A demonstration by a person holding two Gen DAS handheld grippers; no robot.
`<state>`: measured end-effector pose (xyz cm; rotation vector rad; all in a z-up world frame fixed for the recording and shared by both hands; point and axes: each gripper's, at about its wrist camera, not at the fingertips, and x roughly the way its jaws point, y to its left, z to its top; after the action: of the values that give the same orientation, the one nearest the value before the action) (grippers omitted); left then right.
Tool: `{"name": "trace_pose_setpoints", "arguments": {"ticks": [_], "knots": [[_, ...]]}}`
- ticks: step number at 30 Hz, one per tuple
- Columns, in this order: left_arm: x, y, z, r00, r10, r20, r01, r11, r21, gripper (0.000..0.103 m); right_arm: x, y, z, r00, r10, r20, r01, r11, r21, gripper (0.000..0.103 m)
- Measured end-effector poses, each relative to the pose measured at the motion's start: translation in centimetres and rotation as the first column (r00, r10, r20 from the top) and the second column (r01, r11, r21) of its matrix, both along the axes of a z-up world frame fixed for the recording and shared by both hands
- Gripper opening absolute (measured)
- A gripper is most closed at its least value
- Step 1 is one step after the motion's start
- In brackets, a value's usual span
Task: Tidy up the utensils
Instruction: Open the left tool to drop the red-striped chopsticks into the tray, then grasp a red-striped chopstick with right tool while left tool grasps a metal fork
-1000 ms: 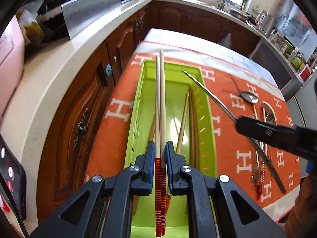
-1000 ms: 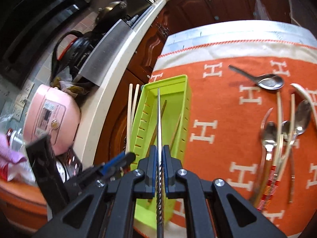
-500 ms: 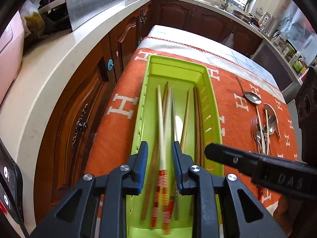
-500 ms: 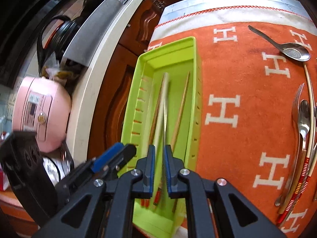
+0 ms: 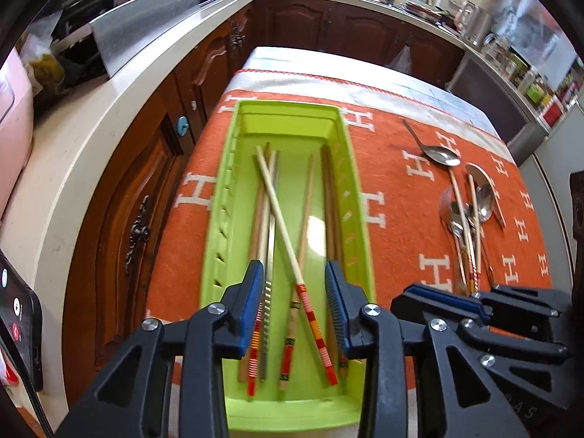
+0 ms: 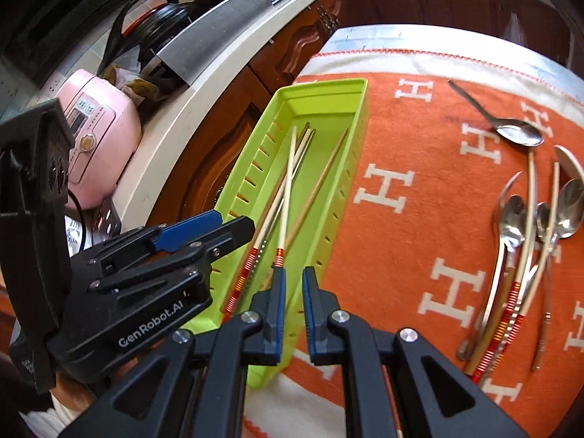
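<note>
A lime green tray (image 5: pixel 226 197) (image 6: pixel 328 89) lies on the orange cloth (image 5: pixel 394 189) and holds several wooden chopsticks (image 5: pixel 281 219) (image 6: pixel 288 182) with red-striped handles and a metal one. My left gripper (image 5: pixel 294 284) is open and empty above the tray's near end. My right gripper (image 6: pixel 292 281) is open a little and empty, over the tray's near right wall. It also shows in the left wrist view (image 5: pixel 471 297). Spoons, a fork and more chopsticks (image 5: pixel 467 215) (image 6: pixel 525 226) lie in a heap on the cloth to the right.
A lone spoon (image 5: pixel 434 149) (image 6: pixel 511 129) lies farther back on the cloth. A white counter (image 5: pixel 91 138) with dark wood cabinets runs along the left. A pink rice cooker (image 6: pixel 95 138) stands on it.
My left gripper opened and dropped its two wooden chopsticks into the tray. My right gripper released the metal chopstick into the tray and both grippers are now empty.
</note>
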<state>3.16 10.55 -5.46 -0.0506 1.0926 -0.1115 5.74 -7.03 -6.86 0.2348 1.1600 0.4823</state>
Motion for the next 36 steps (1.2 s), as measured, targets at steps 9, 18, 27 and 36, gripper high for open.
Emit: {"name": "trace_pose_setpoints", "arguments": {"ticks": [9, 18, 27, 36], "knots": [[-1.0, -4.6, 0.5, 0.995, -0.097, -0.002, 0.097, 0.995, 0.014, 0.045, -1.8, -5.0, 0.5, 0.996, -0.073, 0.053, 0.075, 0.997, -0.032, 0.009], [-0.9, -11.7, 0.5, 0.966, -0.256, -0.038, 0.255, 0.967, -0.017, 0.045, -3.4, -11.4, 0.1, 0.980, -0.191, 0.056, 0.192, 0.981, -0.023, 0.009], [0.5, -17.4, -0.1, 0.939, -0.338, -0.062, 0.336, 0.941, -0.049, 0.045, -3.8, -16.0, -0.4, 0.957, -0.287, 0.042, 0.288, 0.958, -0.017, 0.009], [2.0, -19.8, -4.2, 0.911, -0.364, -0.193, 0.339, 0.929, -0.150, 0.045, -4.0, -20.4, -2.3, 0.924, -0.382, -0.013, 0.382, 0.923, 0.049, 0.009]]}}
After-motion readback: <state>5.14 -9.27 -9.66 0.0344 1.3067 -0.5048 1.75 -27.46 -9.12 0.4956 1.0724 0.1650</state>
